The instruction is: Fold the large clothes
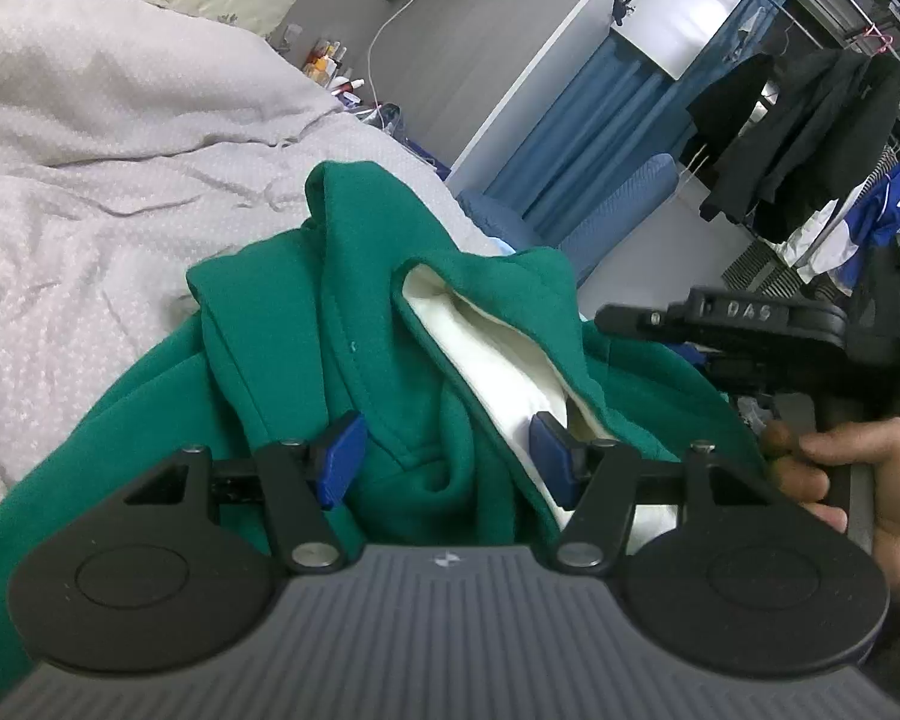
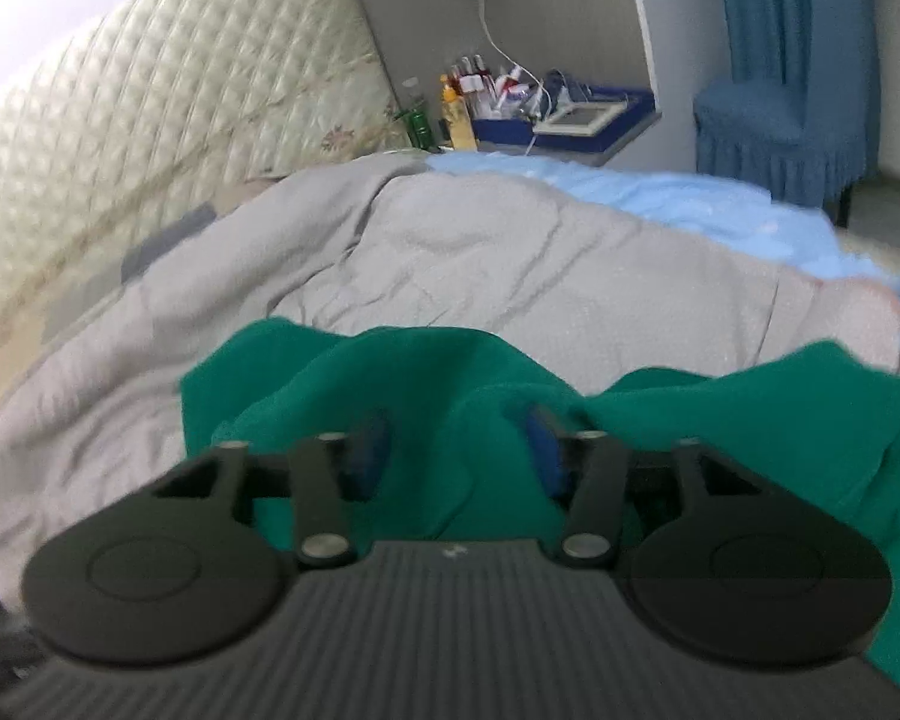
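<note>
A green hoodie [image 1: 384, 324] with a cream lining [image 1: 498, 348] lies bunched on a grey quilted bed cover [image 1: 90, 180]. My left gripper [image 1: 447, 456] is open, its blue pads [image 1: 342, 456] set wide around a green fold and the cream lining. In the right wrist view the green hoodie [image 2: 426, 378] bulges up between my right gripper's [image 2: 456, 450] blue pads [image 2: 372, 450], which stand apart with cloth between them. The other gripper, held by a hand, shows at the right of the left wrist view [image 1: 750, 324].
A padded headboard [image 2: 150, 120] stands behind the bed. A bedside table [image 2: 570, 114] holds bottles and boxes. A blue chair [image 2: 768, 132] and blue curtain [image 1: 600, 102] stand right. Dark clothes [image 1: 798, 126] hang on a rack. A light blue sheet [image 2: 660, 192] edges the bed.
</note>
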{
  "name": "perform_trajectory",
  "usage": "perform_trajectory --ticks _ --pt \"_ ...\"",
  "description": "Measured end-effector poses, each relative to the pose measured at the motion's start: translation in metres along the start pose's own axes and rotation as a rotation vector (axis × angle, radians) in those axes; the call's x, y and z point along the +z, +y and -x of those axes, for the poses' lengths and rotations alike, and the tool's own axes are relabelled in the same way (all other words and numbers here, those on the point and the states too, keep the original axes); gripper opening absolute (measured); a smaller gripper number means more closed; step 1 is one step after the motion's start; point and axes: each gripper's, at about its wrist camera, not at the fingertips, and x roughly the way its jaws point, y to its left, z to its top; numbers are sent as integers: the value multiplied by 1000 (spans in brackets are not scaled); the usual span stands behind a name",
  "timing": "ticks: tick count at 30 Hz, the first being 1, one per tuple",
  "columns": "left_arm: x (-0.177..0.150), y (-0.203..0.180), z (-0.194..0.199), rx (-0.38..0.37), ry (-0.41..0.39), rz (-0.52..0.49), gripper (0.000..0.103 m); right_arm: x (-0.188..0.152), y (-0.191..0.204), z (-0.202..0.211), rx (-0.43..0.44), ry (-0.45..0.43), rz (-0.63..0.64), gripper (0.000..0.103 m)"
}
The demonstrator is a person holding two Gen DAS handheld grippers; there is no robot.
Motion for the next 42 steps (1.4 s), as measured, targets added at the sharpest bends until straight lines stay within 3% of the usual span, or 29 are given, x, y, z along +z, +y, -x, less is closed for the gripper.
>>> perform_trajectory --ticks 1,5,12,17,26,29,36,39,41,42 --pt "0 -1 3 3 -2 -2 66 -1 6 4 -17 -2 26 11" --pt "2 -3 26 6 -28 -10 66 -1 21 40 42 -77 64 8" --pt "15 -9 72 26 -135 -25 66 -14 56 124 70 -185 168 7" --pt "12 -19 111 40 -174 -46 66 -48 79 171 93 -225 237 7" --pt "-11 -30 182 32 -191 -10 66 -140 135 201 99 -143 446 7" --pt "-17 -30 197 31 -182 7 66 -165 138 196 95 -66 476 7" --pt "-22 -24 190 6 -100 32 66 -188 118 181 39 89 417 9" --pt "-26 -23 175 -5 -61 35 66 -180 107 187 58 105 346 22" --pt "-27 -22 167 -24 -38 40 70 -173 95 198 77 74 265 52" --pt "-28 -22 163 -41 -30 45 72 -171 91 205 81 50 237 59"
